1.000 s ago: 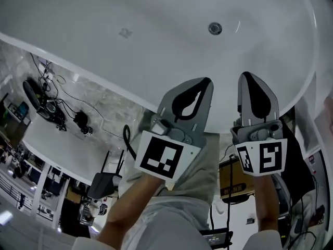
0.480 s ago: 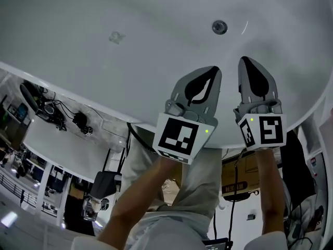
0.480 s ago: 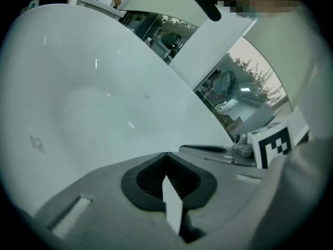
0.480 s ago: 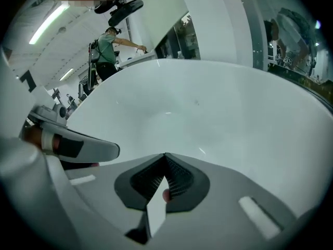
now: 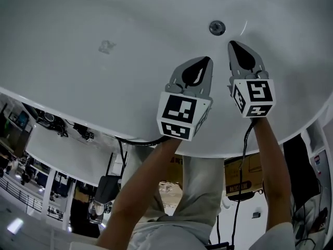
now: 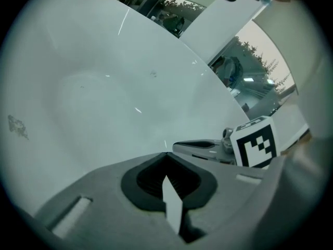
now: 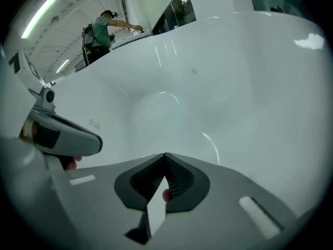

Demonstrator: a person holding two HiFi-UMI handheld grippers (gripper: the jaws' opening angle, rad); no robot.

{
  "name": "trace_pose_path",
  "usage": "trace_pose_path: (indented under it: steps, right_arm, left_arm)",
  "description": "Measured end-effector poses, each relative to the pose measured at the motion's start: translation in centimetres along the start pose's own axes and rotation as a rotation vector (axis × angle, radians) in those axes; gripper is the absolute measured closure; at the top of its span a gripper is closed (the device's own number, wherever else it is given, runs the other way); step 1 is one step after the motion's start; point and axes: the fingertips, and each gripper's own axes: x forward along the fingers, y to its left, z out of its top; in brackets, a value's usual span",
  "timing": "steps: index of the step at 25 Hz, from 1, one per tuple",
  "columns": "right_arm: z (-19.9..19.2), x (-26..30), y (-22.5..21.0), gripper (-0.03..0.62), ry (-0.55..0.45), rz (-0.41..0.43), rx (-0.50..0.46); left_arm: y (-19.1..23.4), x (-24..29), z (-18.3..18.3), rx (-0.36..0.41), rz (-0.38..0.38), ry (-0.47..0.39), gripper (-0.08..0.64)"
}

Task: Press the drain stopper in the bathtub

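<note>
Bathtub (image 5: 78, 25): white, drain stopper (image 5: 217, 27) set in its floor | Right gripper (image 5: 240, 53): inside the tub, jaws closed tip to tip, nothing between, tip near the stopper but apart | Left gripper (image 5: 200, 69): inside the tub just beside the right, jaws closed, empty, farther from the stopper.

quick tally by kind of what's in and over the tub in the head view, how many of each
bathtub: 1
drain stopper: 1
grippers: 2, the left gripper and the right gripper, both shut on nothing
total: 4
</note>
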Motion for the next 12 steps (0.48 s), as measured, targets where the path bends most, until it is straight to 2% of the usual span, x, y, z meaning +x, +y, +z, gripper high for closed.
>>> trace_pose_path:
  steps: [8,12]
  right_arm:
    - [-3.6,4.8,-1.0,0.586,0.081,0.002,0.056]
    - [-5.1,7.0,-1.3,0.586,0.114,-0.006,0.082]
  left_arm:
    - [3.4,4.5,-2.7,0.011,0.049,0.049,0.555]
    - [4.4,6.0,-3.9,-0.044,0.057,0.079,0.555]
